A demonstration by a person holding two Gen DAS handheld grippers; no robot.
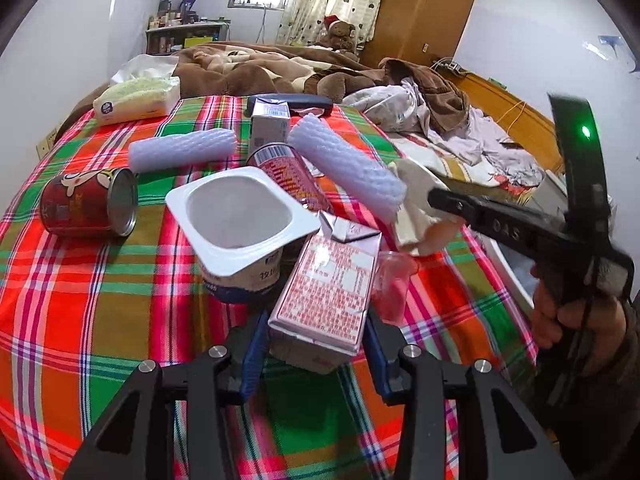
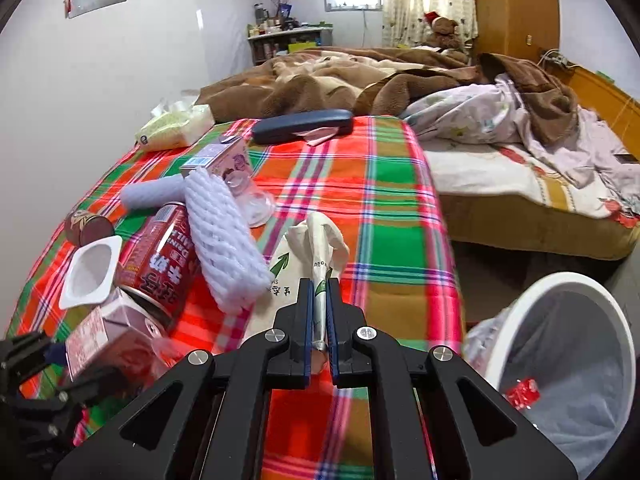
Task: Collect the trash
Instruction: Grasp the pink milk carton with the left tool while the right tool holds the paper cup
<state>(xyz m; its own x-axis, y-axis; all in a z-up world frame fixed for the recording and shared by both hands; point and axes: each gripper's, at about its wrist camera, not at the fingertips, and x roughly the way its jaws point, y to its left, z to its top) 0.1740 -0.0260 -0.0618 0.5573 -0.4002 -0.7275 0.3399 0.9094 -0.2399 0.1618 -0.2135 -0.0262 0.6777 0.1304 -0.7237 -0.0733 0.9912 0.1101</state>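
Two grippers at work over plaid cloth (image 1: 100,320). Left gripper (image 1: 316,340) clamped on pink carton (image 1: 326,292), yogurt cup (image 1: 240,216) just ahead-left. Right gripper (image 2: 319,312) pinched tight on crumpled paper bag (image 2: 316,240), foam sleeve (image 2: 224,240) left of it, bin (image 2: 560,360) lower right.

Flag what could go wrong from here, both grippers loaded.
1. The right gripper pinches only a thin fold of the crumpled paper bag; it may slip before reaching the white trash bin.
2. The left gripper holds the pink milk carton, which touches the yogurt cup; lifting may tip it.
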